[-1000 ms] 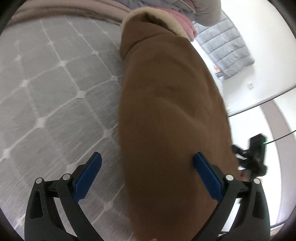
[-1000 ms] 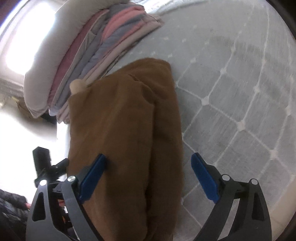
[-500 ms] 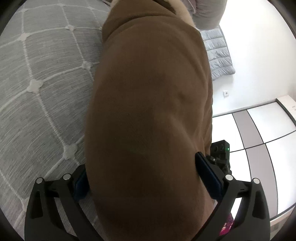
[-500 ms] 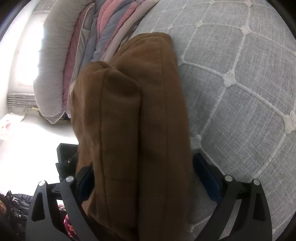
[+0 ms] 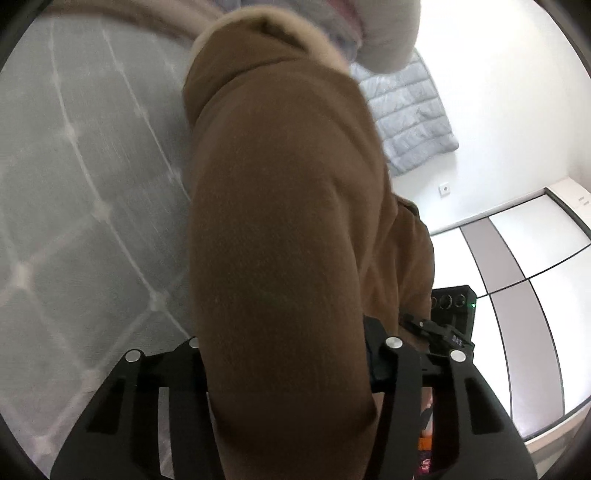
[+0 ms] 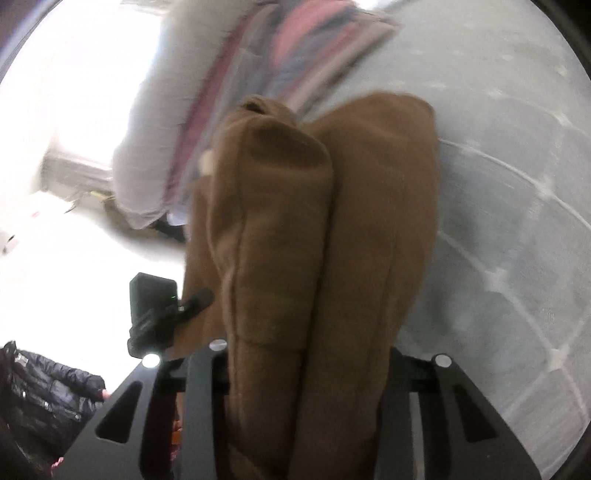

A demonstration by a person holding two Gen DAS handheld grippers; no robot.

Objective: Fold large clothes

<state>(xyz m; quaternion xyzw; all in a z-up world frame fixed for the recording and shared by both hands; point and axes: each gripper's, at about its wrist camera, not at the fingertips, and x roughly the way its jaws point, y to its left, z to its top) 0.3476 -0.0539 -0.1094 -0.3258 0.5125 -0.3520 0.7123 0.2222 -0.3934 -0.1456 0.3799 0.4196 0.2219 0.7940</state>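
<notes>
A folded brown fleece coat (image 5: 280,206) with a cream collar (image 5: 266,22) lies on the grey quilted bed cover (image 5: 74,184). My left gripper (image 5: 284,343) has its jaws closing on the coat's near end. The fabric fills the gap and hides both pads. In the right wrist view the same coat (image 6: 332,221) shows two thick folds. My right gripper (image 6: 306,350) is closing on that end too, its pads buried in the fabric. Each view shows the other gripper's black body beside the coat.
A stack of folded pink, grey and lilac clothes (image 6: 258,55) sits just beyond the coat. A grey quilted garment (image 5: 410,118) lies past the bed edge. A dark puffer jacket (image 6: 44,391) is at lower left, and white and grey wardrobe doors (image 5: 517,266) stand to the right.
Both pairs of jaws have come in from wide apart onto the coat, and the blue pads have vanished into the fabric. Both views now show more of the room and are blurred.
</notes>
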